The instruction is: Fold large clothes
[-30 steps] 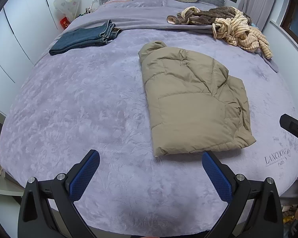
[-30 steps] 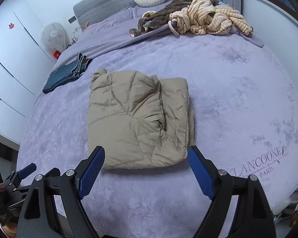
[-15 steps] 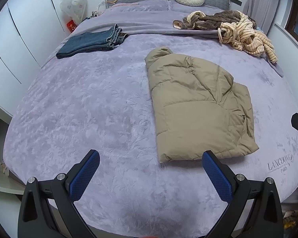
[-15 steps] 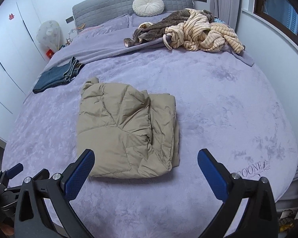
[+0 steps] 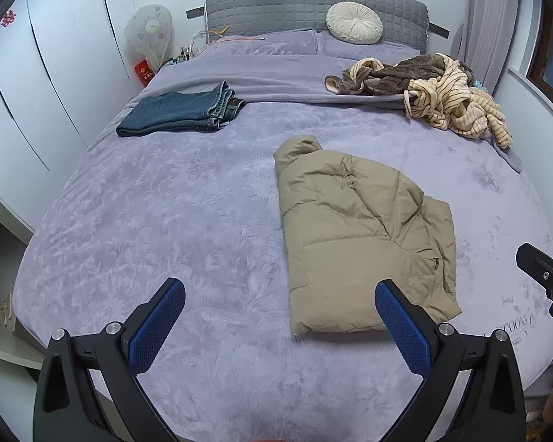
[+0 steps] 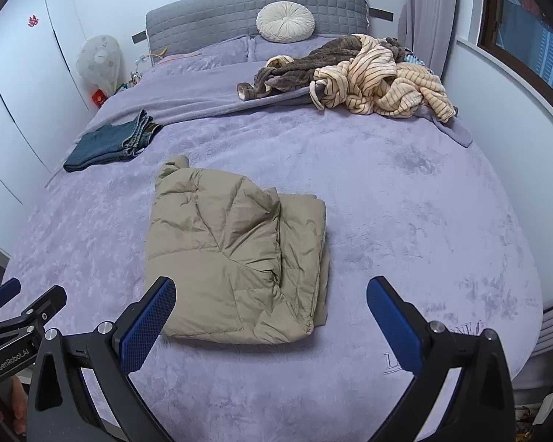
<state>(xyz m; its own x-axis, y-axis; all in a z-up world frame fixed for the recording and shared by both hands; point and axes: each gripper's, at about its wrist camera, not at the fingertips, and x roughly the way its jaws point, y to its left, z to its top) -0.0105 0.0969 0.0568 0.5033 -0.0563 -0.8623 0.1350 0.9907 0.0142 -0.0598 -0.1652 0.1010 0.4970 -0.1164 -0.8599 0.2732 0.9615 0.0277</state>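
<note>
Now both tools hang empty above the folded jacket.

I hold the left tool (image 5: pixel 280 313) and right tool (image 6: pixel 271 309) spread wide, gripping nothing, since the tan jacket (image 5: pixel 361 239) lies folded mid-bed (image 5: pixel 166 221). Beyond the jacket wait folded jeans (image 5: pixel 180 112); the striped heap (image 6: pixel 368 77) near the headboard looks like my next job.
</note>
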